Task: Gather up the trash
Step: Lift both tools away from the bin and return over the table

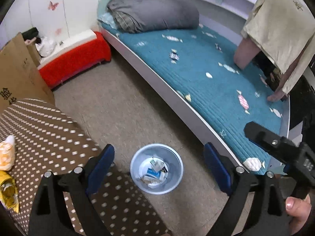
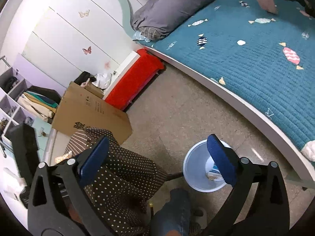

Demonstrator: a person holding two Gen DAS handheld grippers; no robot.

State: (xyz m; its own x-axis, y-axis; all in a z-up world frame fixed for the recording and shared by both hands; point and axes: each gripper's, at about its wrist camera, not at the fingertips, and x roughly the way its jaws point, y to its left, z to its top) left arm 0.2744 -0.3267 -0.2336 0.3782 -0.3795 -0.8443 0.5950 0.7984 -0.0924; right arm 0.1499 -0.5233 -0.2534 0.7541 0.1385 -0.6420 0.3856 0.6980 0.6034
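Note:
A pale blue trash bin [image 1: 156,168] stands on the floor beside the bed and holds crumpled wrappers [image 1: 154,172]. My left gripper [image 1: 158,167] is open and empty, high above the bin. Yellow and orange wrappers [image 1: 7,169] lie on the brown polka-dot cloth [image 1: 49,129] at the left. In the right wrist view my right gripper [image 2: 157,159] is open and empty; its right finger overlaps the bin [image 2: 196,167]. A crumpled wrapper [image 2: 64,156] lies on the polka-dot cloth [image 2: 122,169] behind its left finger.
A bed with a teal quilt [image 1: 206,74] and grey pillow [image 1: 155,13] runs along the right. A red cushioned bench [image 1: 74,59] and a cardboard box [image 1: 17,72] stand at the left. Someone's arm [image 1: 244,53] rests on the bed. A jeans-clad knee [image 2: 173,212] is below the right gripper.

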